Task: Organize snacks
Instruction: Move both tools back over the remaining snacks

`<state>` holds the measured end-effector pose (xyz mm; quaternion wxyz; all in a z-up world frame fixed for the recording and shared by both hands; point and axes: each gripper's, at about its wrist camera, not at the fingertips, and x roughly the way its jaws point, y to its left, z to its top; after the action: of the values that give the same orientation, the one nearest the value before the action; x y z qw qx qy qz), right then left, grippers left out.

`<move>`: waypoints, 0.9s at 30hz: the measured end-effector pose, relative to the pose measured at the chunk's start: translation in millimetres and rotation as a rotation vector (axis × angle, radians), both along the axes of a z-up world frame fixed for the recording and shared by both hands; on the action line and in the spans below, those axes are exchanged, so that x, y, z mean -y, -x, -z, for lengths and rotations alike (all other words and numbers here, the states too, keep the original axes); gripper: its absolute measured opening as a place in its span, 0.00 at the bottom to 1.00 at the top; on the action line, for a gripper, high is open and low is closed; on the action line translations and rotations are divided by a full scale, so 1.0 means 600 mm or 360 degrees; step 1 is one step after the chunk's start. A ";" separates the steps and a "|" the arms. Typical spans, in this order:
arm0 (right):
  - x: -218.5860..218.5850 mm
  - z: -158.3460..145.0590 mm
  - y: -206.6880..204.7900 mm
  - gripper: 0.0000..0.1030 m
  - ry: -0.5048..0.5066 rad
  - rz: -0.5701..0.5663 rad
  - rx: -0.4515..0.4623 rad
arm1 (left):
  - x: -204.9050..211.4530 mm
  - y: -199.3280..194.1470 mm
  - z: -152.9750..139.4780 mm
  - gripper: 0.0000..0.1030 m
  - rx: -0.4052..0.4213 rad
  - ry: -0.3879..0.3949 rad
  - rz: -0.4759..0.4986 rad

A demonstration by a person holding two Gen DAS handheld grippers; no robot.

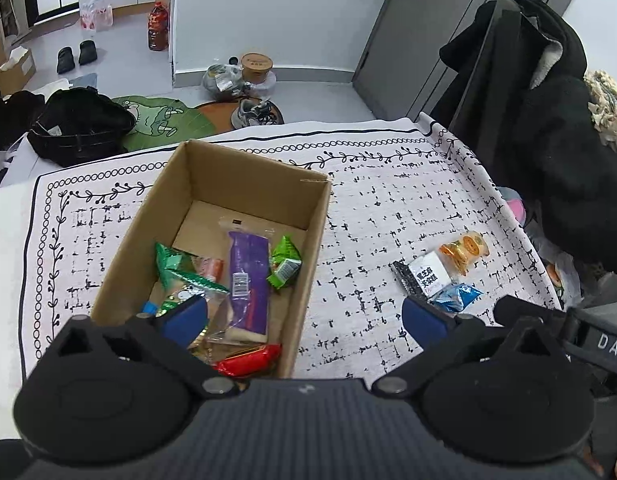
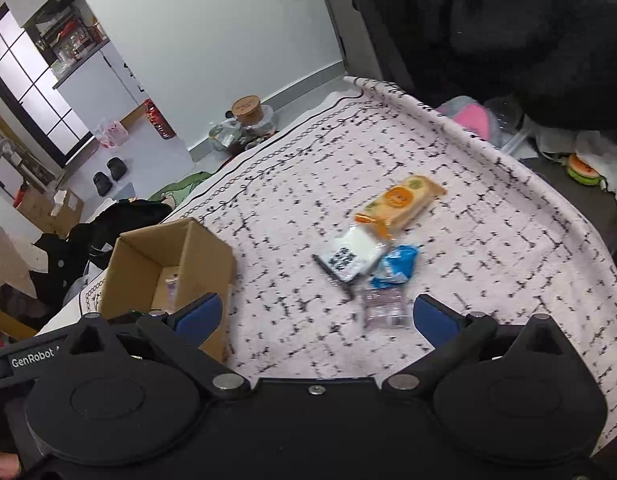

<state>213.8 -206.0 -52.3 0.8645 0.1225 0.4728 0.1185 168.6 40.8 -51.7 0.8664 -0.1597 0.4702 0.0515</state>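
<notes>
An open cardboard box point(image 1: 244, 184) stands on the patterned tablecloth point(image 1: 388, 216) and holds several snacks: a purple bar point(image 1: 248, 276), green packets point(image 1: 284, 264) and a red packet point(image 1: 248, 362). My left gripper point(image 1: 304, 320) is open and empty above the box's near right corner. Right of the box lie an orange packet point(image 1: 464, 252), a white-and-black packet point(image 1: 424, 276) and a blue packet point(image 1: 456, 294). In the right wrist view my right gripper point(image 2: 316, 316) is open and empty, just short of a clear packet point(image 2: 384, 306), the blue packet point(image 2: 396, 266), the white packet point(image 2: 348, 256) and the orange packet point(image 2: 400, 204). The box point(image 2: 168, 256) is at its left.
A black coat point(image 1: 548, 140) hangs over a chair at the table's far right corner. The tablecloth edge point(image 2: 508, 160) drops off to clutter on the right. Black bag point(image 1: 76, 128), shoes and jars are on the floor beyond the table.
</notes>
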 end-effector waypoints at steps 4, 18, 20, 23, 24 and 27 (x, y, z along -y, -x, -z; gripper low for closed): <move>0.028 0.000 -0.006 1.00 0.0025 0.0006 0.0008 | 0.017 -0.008 0.002 1.00 -0.0004 0.0025 0.0019; 0.101 0.009 -0.045 1.00 0.0016 0.0000 -0.0058 | 0.087 -0.032 0.004 1.00 0.0029 0.0071 0.0119; 0.105 0.014 -0.050 1.00 0.0003 0.0007 -0.0070 | 0.098 -0.037 0.004 1.00 0.0037 0.0064 0.0139; 0.111 0.022 -0.055 0.99 -0.0047 0.0013 -0.0071 | 0.112 -0.045 0.010 1.00 0.0032 0.0069 0.0158; 0.114 0.027 -0.056 0.99 -0.0081 0.0021 -0.0076 | 0.118 -0.048 0.012 1.00 0.0027 0.0072 0.0165; 0.125 0.045 -0.065 0.95 -0.0168 0.0080 -0.0118 | 0.129 -0.054 0.020 1.00 0.0031 0.0093 0.0185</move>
<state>252.5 -280.7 -79.1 0.8414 0.1841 0.4945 0.1168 200.9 -36.9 -63.9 0.8675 -0.1578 0.4716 -0.0141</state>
